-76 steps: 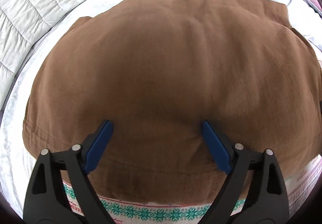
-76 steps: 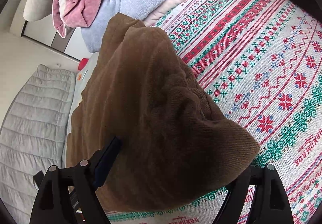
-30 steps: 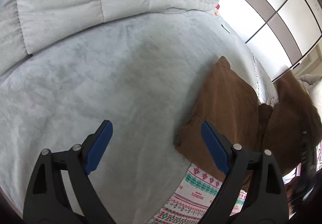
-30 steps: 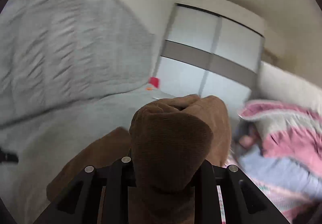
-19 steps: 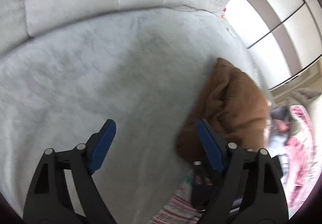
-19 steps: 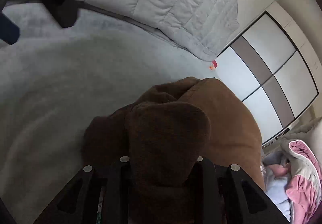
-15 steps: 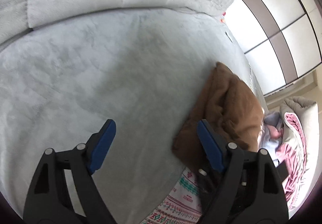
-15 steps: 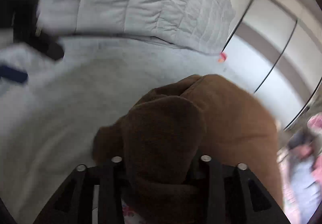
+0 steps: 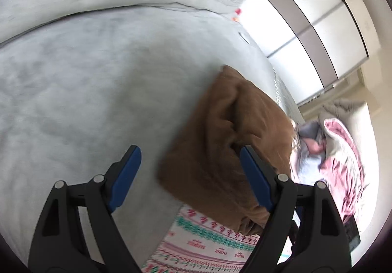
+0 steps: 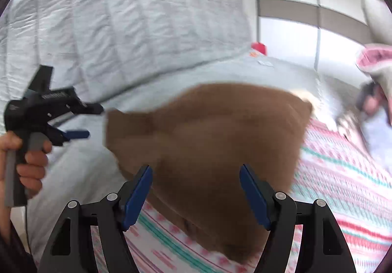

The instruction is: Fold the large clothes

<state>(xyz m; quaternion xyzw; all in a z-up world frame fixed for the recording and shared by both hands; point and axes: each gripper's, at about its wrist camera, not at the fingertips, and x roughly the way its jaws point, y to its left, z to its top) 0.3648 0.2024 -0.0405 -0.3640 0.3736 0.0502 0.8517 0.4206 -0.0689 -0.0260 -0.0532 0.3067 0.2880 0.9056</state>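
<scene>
Two claws hang over a wide bed [image 9: 80,91] covered in a pale grey sheet, with a quilted grey cover [image 10: 122,27] bunched up along its far side. Behind that stands a wardrobe [image 9: 316,35] with white sliding doors crossed by a grey band. A patterned blanket [image 10: 343,187] in red, green and white stripes lies across the near part of the bed.

On top, the brown garment [image 9: 227,150] sits in a folded heap, partly on the grey sheet and partly over the edge of the patterned blanket. Its upper layer is rumpled and its near corner droops onto the blanket. The picture from the right side is blurred, so the folds there are hard to read.

Beside the garment lies a pile of clothes [image 9: 335,150], pink, light blue and beige, near the wardrobe end.

The right claw [image 10: 196,189] hovers just above the garment's near edge, blue pads spread wide, gripping nothing. The left claw [image 9: 189,175] is likewise wide apart and empty, one pad over the bare sheet and the other over the garment's side. A bare hand [image 10: 27,157] grips the left tool's handle. A small red object [image 10: 258,47] rests at the far edge of the bed.
</scene>
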